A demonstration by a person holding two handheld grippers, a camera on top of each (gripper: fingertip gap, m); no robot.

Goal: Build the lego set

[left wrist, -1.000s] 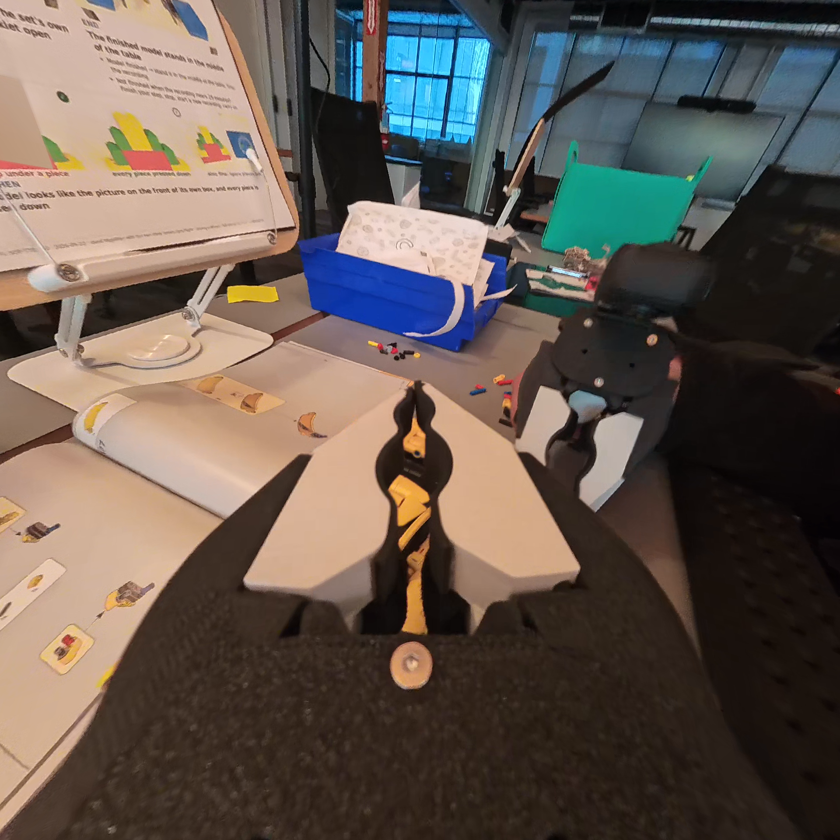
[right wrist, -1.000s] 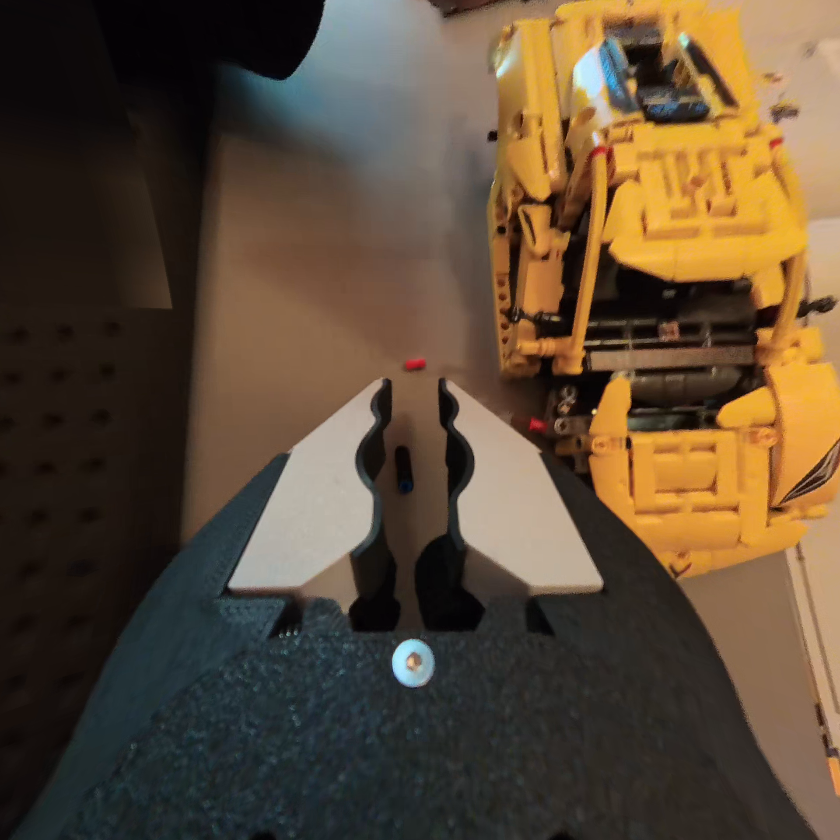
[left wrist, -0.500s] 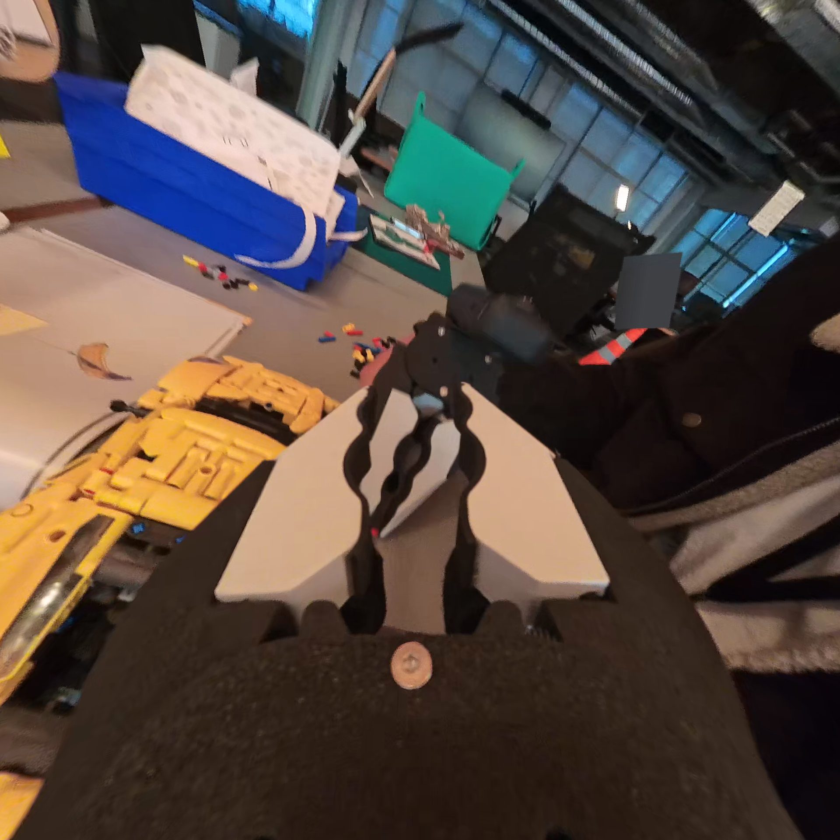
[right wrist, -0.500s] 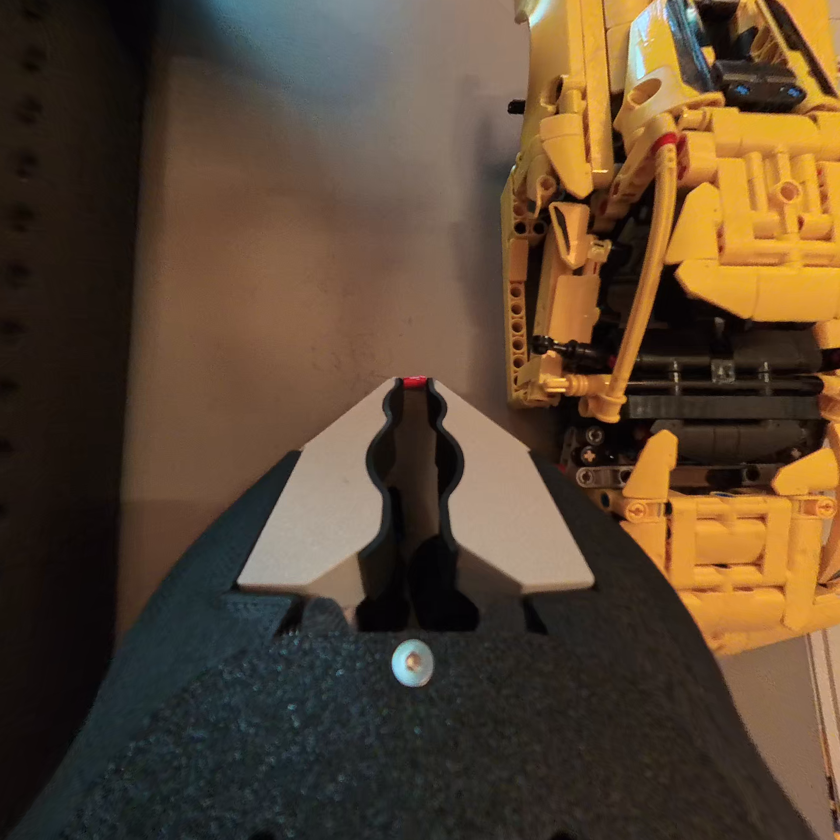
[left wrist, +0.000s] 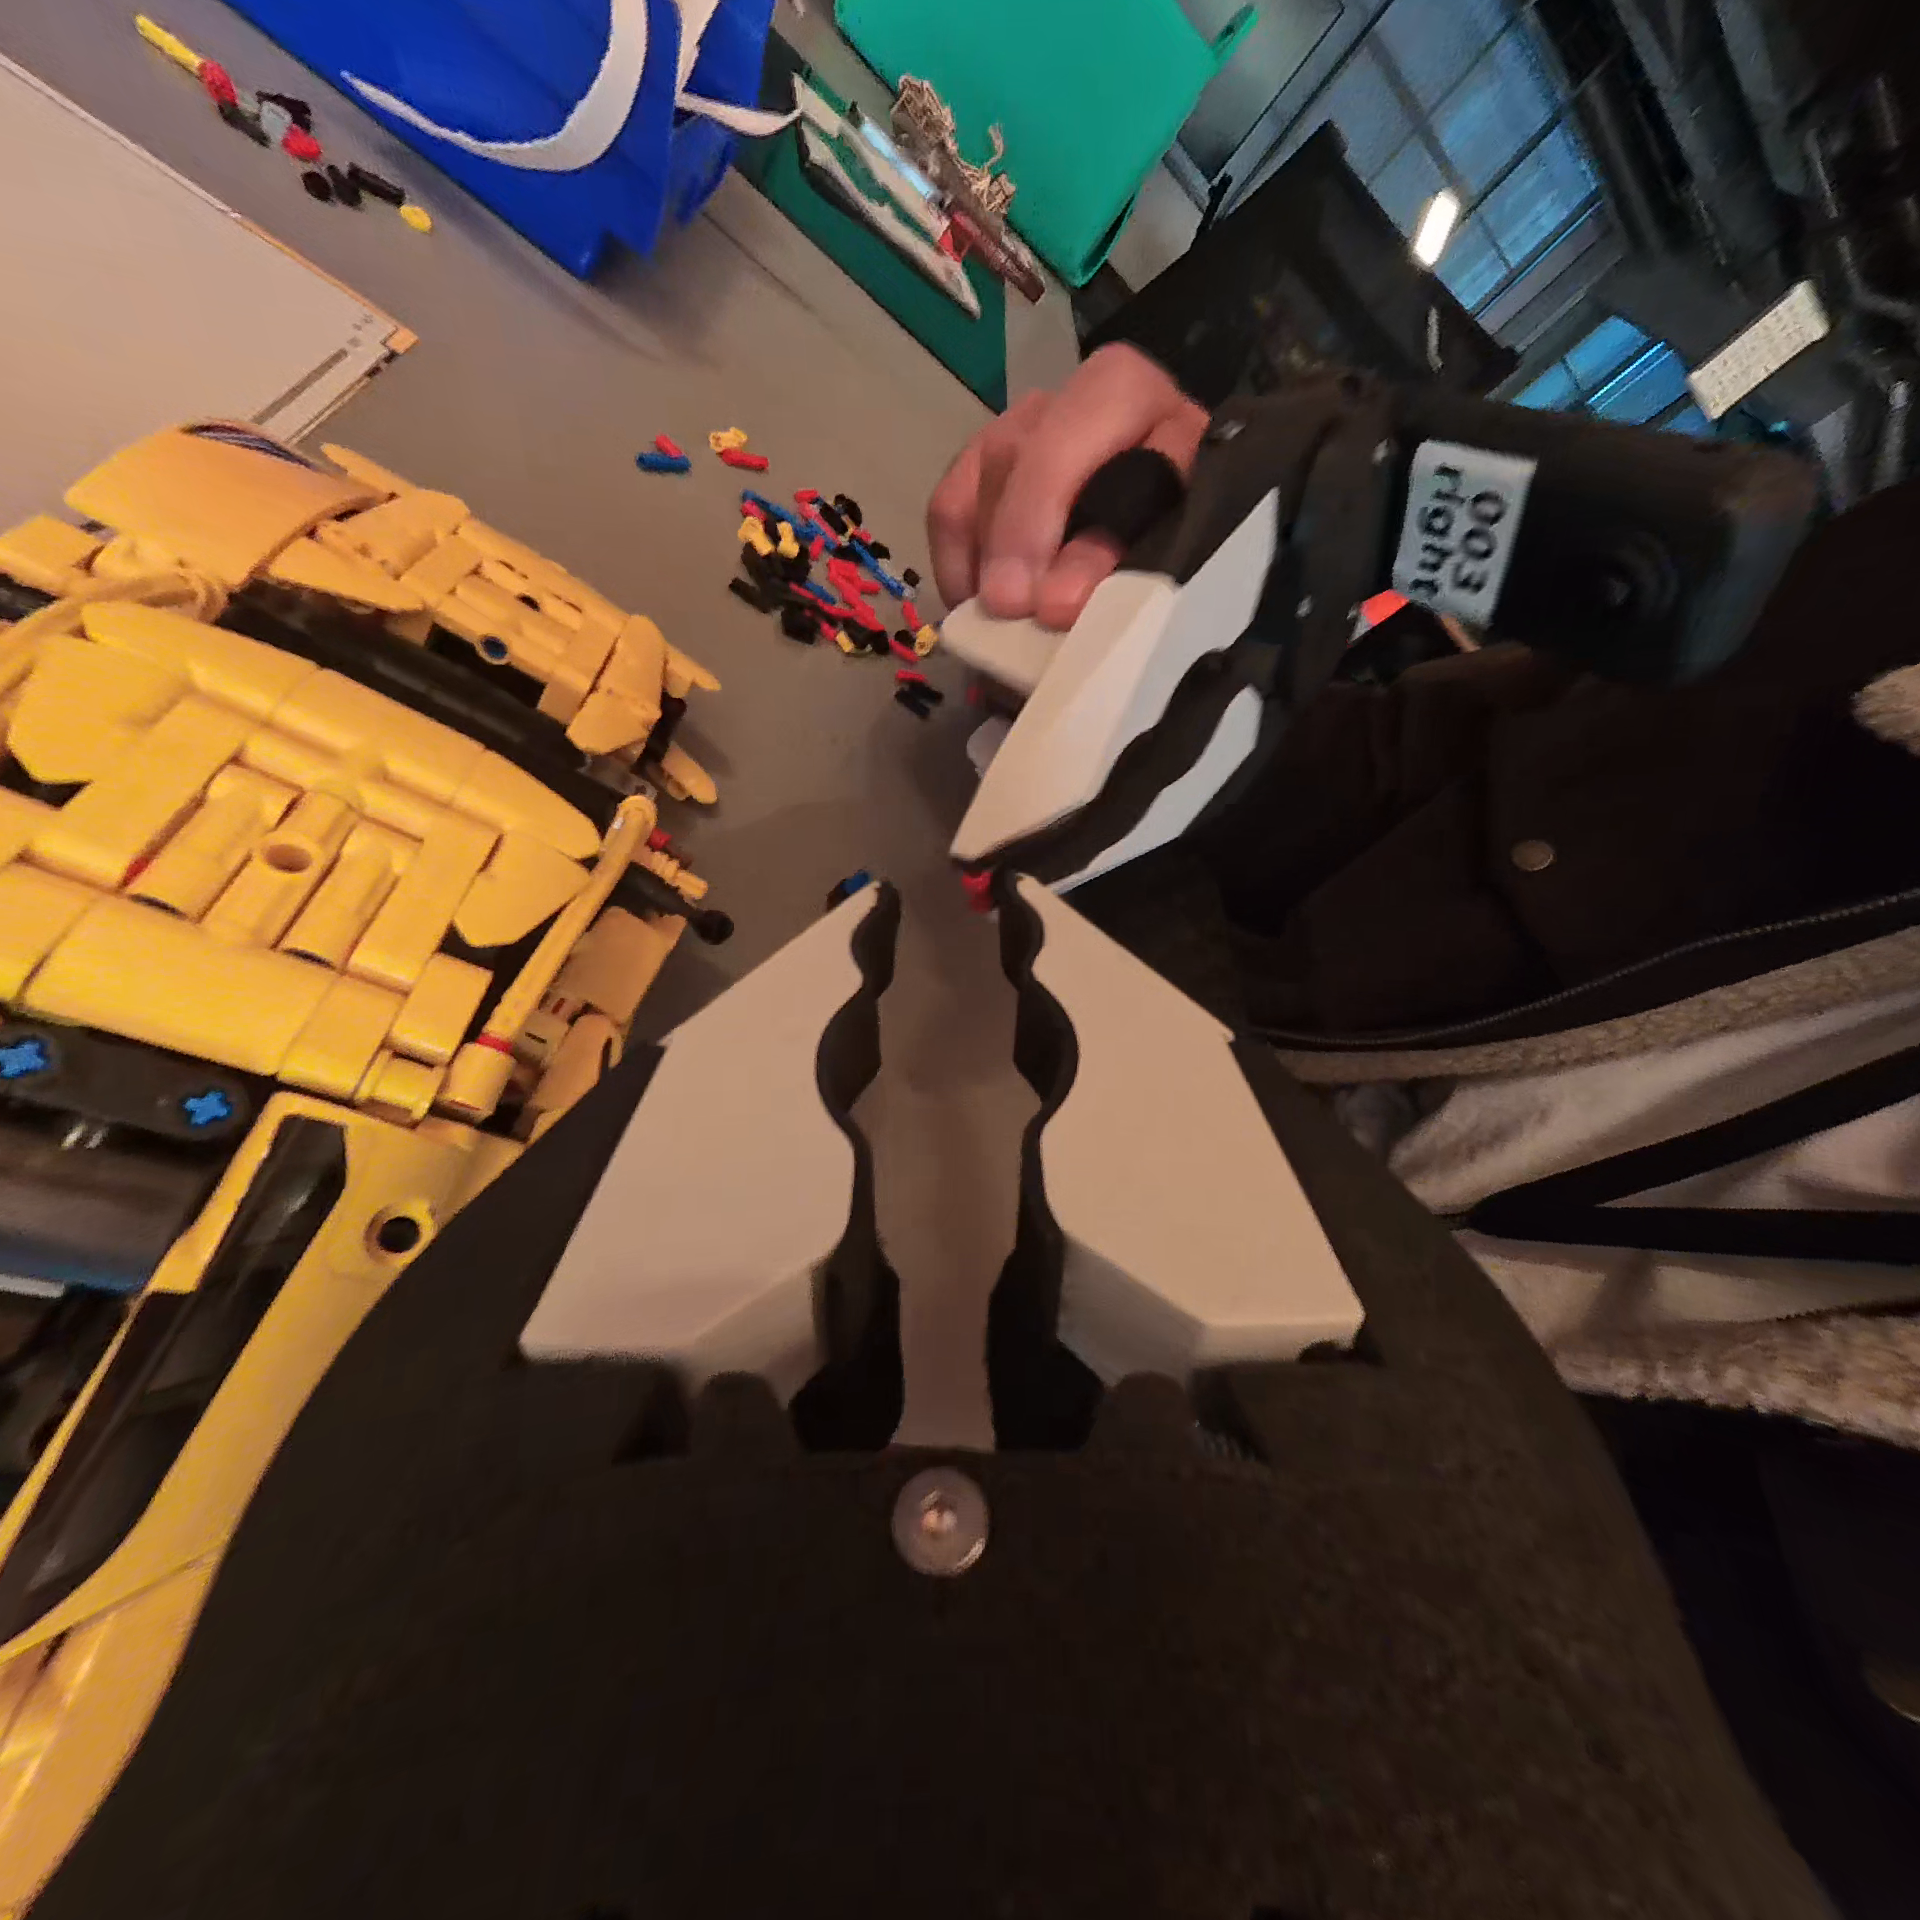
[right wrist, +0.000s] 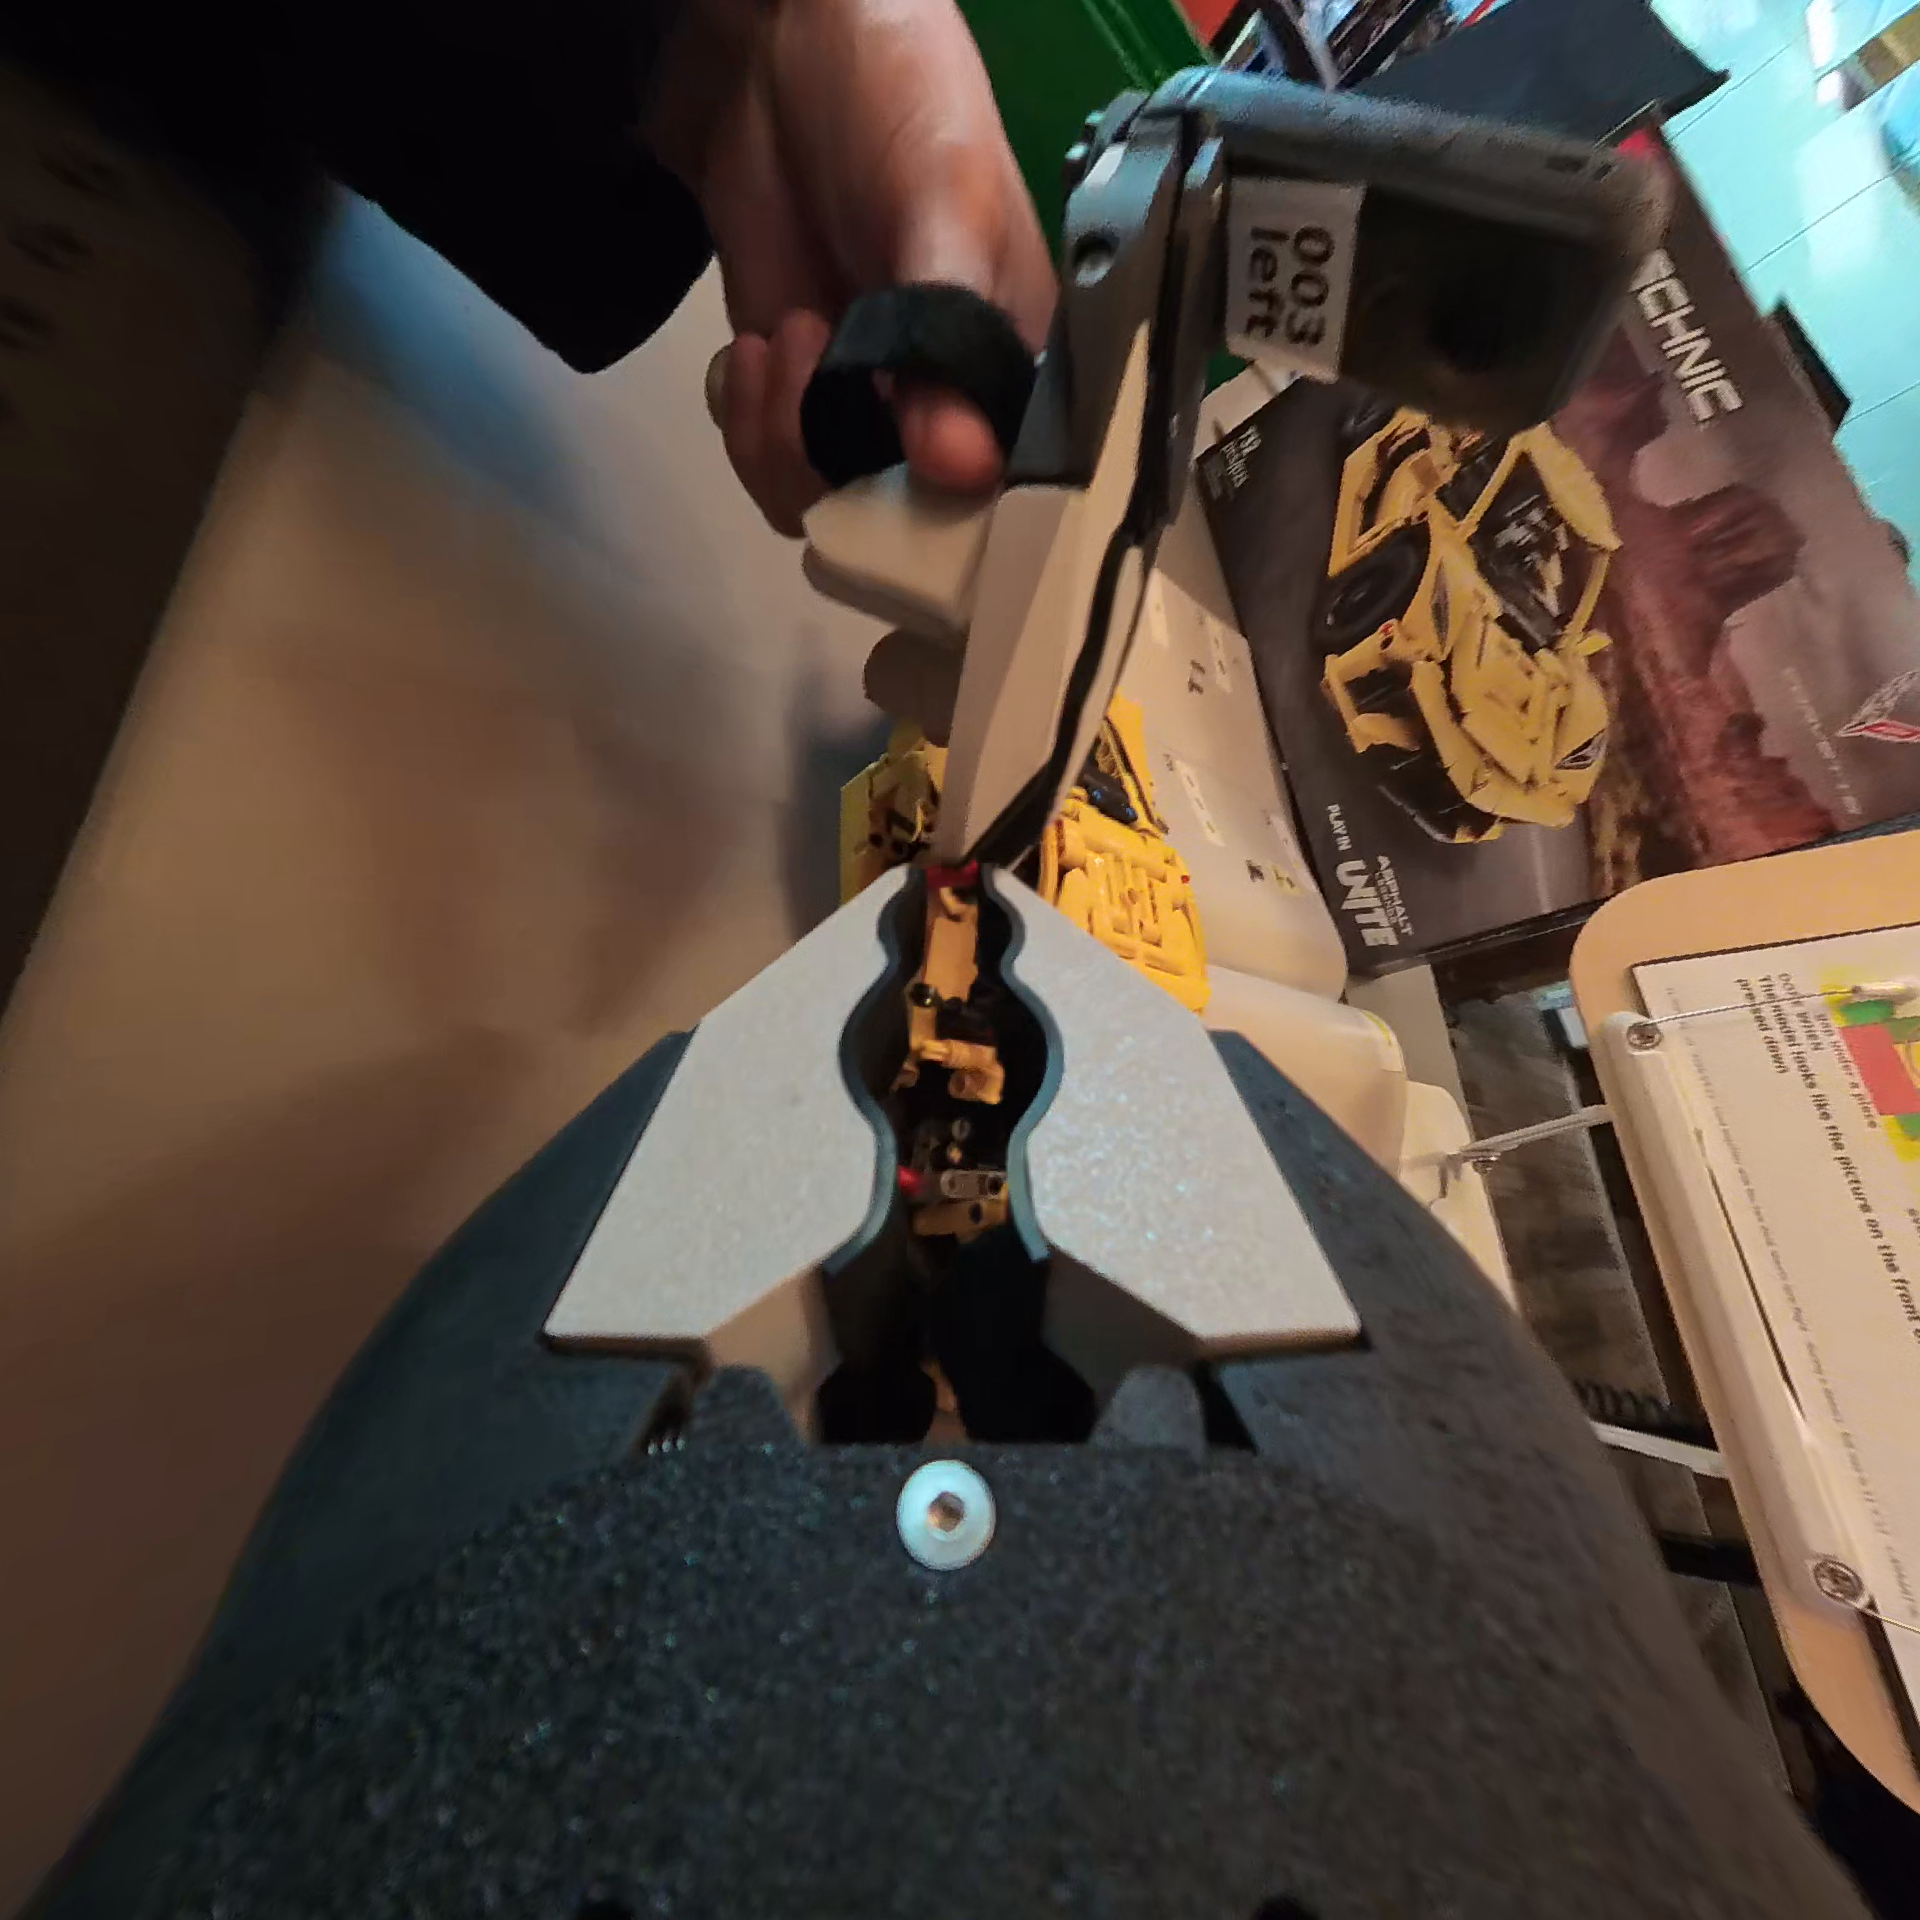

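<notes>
The yellow lego car (left wrist: pixel 312 831) lies on the grey table at the left of the left wrist view, and part of it shows in the right wrist view (right wrist: pixel 1122 894). My right gripper (right wrist: pixel 948 881) is shut on a small red pin (right wrist: pixel 951 876) at its tips and holds it above the table. My left gripper (left wrist: pixel 948 894) is open and empty. Its tips meet the right gripper (left wrist: pixel 977 868) tip to tip, with the red pin (left wrist: pixel 975 891) just at its right fingertip. In the right wrist view the left gripper (right wrist: pixel 961 847) comes down from above.
A pile of loose small pieces (left wrist: pixel 821 582) lies behind the grippers, and a blue-black pin (left wrist: pixel 852 883) lies by the left fingertip. A blue bin (left wrist: pixel 540 125) and the open booklet (left wrist: pixel 125 312) are farther back. The set's box (right wrist: pixel 1507 623) and an instruction stand (right wrist: pixel 1766 1195) are at right. The tips of both grippers are at nearly the same place.
My left gripper let go of the yellow car, opened and swung right toward the right gripper. My right gripper shut on the red pin, lifted it and turned to meet the left one.
</notes>
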